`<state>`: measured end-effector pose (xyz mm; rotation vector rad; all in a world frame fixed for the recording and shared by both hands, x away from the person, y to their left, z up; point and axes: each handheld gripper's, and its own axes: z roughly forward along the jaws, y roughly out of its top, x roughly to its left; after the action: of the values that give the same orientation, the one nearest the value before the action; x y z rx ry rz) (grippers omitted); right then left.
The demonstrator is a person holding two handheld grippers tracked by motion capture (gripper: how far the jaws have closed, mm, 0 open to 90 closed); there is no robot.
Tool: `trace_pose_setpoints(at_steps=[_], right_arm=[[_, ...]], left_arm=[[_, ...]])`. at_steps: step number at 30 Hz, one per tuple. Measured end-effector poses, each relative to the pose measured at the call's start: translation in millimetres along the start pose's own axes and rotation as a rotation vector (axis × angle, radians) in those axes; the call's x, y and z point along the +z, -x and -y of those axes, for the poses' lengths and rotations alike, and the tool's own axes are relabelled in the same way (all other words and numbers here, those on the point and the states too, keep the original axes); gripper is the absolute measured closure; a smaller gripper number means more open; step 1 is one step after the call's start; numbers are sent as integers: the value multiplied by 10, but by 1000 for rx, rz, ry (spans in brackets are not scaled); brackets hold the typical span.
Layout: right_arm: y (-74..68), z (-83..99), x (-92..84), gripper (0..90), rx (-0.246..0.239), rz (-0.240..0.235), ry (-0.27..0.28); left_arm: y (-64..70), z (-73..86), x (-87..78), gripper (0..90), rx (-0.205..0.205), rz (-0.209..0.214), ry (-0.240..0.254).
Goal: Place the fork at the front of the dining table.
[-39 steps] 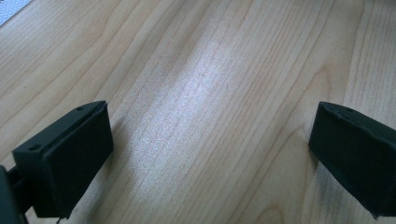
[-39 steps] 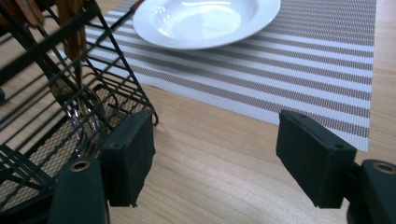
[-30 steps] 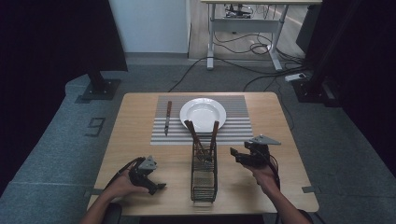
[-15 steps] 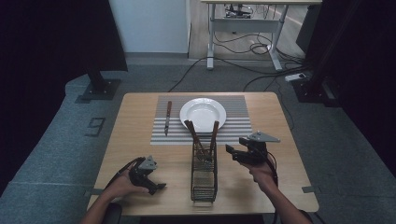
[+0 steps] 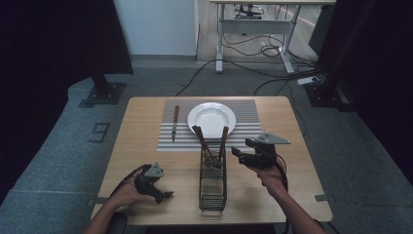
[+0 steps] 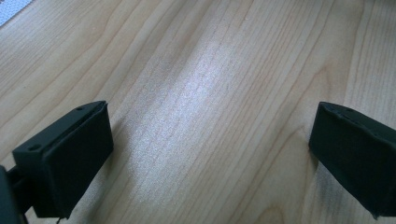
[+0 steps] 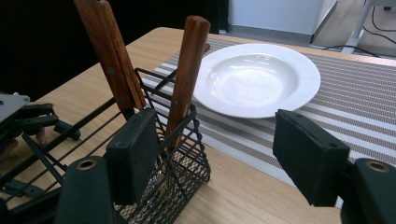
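The jaws of the right gripper (image 7: 212, 158) are spread wide and empty beside the wire caddy (image 5: 212, 178), which holds wooden-handled utensils (image 7: 187, 70) near the table's front edge. The left gripper (image 6: 210, 154) is likewise held apart over bare wood at the front-left corner. One knife (image 5: 174, 122) is laid on the placemat (image 5: 248, 127) left of the plate (image 5: 211, 118); the caddy's utensils are judged not yet set out.

I saw a pale wooden table (image 5: 146, 126) with a light, streaky grain. On it lay a placemat (image 5: 246, 113) striped in grey and white, and on the mat a plain white plate (image 5: 212, 119). A black wire mesh caddy (image 5: 213, 183) held cutlery with reddish-brown wooden handles (image 7: 187, 65); a knife (image 5: 175, 123) on the mat had a matching handle. Both my grippers, left (image 6: 210, 144) and right (image 7: 219, 154), had matte black jaws. The floor (image 5: 58, 161) was grey carpet.
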<state>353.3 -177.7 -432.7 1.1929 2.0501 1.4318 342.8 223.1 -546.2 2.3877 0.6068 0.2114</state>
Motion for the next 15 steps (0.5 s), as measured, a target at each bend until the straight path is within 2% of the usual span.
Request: trace_pose_setpoints(at_steps=[8,15], right_arm=[[-83,-83,51,338,-20,-26,1],[-132,-131,178,372,-35,-31,-18]], left_arm=[[1,0,0,0,-1,-1,0],[2,0,0,0,-2,-1,0]])
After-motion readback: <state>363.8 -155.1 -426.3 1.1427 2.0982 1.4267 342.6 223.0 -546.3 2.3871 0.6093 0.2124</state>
